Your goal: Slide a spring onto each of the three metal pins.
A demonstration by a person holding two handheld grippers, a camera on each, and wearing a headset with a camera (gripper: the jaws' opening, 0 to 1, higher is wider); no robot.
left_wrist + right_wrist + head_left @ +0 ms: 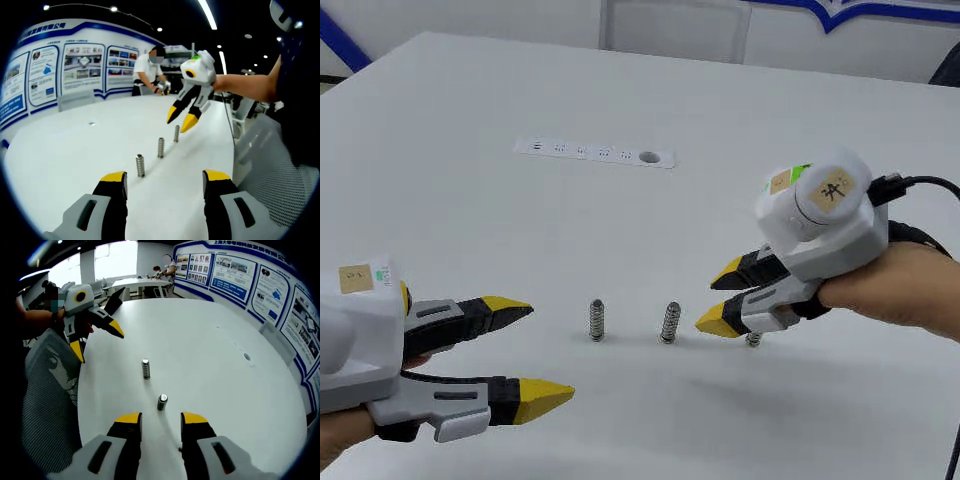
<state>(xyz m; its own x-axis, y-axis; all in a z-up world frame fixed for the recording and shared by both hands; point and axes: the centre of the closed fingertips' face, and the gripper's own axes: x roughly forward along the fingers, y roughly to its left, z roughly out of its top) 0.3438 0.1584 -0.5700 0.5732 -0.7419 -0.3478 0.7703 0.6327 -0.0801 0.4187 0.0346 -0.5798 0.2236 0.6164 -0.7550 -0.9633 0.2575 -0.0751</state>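
Springs (597,320) coil silvery round three upright pins (145,361) in a row

White matte workbench (470,120), three upright metal pins in a row toward its near edge, left pin (597,320) and middle pin (669,322) each wearing a spring, right pin (753,340) partly hidden, flat white socket strip (582,151) with a round opening (649,157) nearer the far edge

White workbench table (620,90), poster-wall backdrop.
A socket strip (595,153) is set flush into the table top; a grey chair (675,28) is seen beyond the table's far edge, blue-trimmed poster boards (75,62) are mounted on the wall behind the table, strip lights (207,15) are hung above it.
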